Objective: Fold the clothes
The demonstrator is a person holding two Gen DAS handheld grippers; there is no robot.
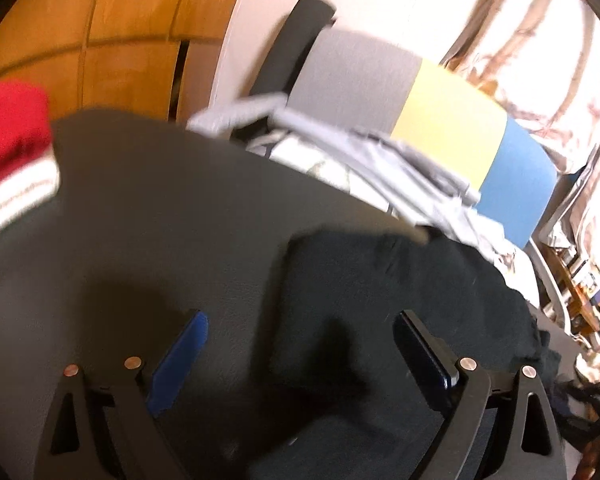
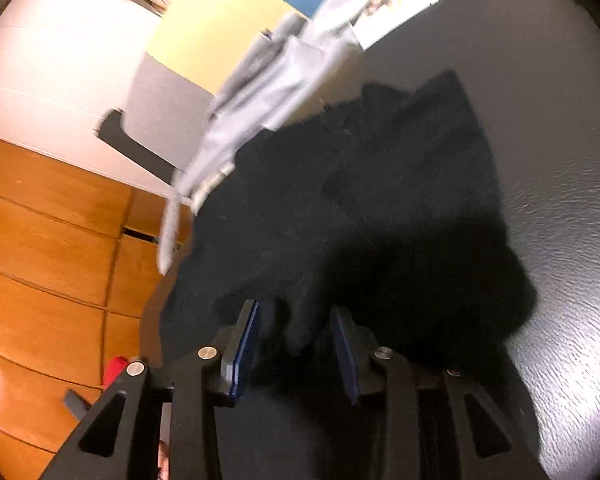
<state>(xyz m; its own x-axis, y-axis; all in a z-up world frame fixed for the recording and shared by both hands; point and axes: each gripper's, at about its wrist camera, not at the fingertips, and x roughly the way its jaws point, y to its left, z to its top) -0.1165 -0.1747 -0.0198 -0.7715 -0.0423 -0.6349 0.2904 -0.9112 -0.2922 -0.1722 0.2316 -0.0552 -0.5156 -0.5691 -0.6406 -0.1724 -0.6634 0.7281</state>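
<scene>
Dark cloth, a black garment [image 1: 400, 304], lies bunched on the dark grey tabletop [image 1: 160, 208]. In the left wrist view it fills the ground from the centre out toward 3 o'clock, its near left corner squared off and its far edge close to the tabletop's rim. In the right wrist view the same garment [image 2: 360, 200] spreads from the centre up toward 1 o'clock, with its left side hanging over the tabletop's edge at about 9 o'clock.

The left tool [image 1: 300, 344] hovers with its blue-padded fingers spread wide; nothing lies between them except the near edge of the garment and bare tabletop, and neither pad can be seen pressing on the cloth.

The right tool [image 2: 296, 328] has its fingers partly drawn together, with a raised fold of the black garment standing in the gap between the pads. Whether the pads actually pinch that fold cannot be told, since the dark cloth and shadow run together there.

Just beyond the garment, at 12 to 1 o'clock in the left wrist view, a pale grey garment [image 1: 380, 156] lies crumpled over the far rim of the tabletop, touching the black one's far edge. Behind it stands a chair back [image 1: 440, 112] in bands of grey, yellow and blue. At 9 o'clock a folded red and white cloth [image 1: 12, 148] rests on the tabletop's left end. Wooden flooring [image 1: 120, 40] shows toward 11 o'clock, and a patterned curtain [image 1: 540, 60] hangs at 2 o'clock.
</scene>
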